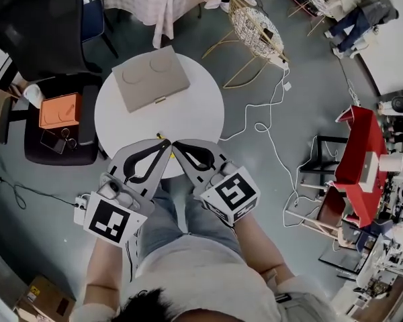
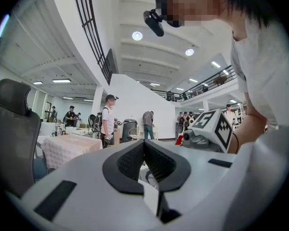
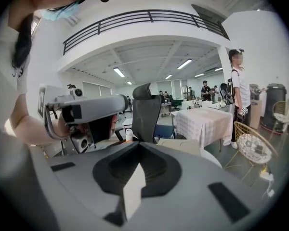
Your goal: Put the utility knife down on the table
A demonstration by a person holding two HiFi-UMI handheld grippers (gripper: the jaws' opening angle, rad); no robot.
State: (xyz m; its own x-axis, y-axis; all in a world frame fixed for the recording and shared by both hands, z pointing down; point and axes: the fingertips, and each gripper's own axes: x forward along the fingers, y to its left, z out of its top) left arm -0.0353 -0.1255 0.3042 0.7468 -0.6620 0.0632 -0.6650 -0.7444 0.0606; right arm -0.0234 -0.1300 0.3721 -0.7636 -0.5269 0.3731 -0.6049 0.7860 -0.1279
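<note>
while the box (image 1: pixel 150 79) lies closed, left gripper (image 1: pixel 164 143) and right gripper (image 1: pixel 177 145) are pinched together.

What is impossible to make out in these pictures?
Head view: the small yellow thing at the meeting tips of the left gripper and right gripper is too small to name.
Both gripper views: each gripper's own body hides it.
Head view: the beige case is closed, its inside hidden.

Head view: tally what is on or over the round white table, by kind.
Grippers: 2 (left gripper, right gripper)
Beige box: 1
Small yellow item by the gripper tips, possibly the utility knife: 1
Total: 4
</note>
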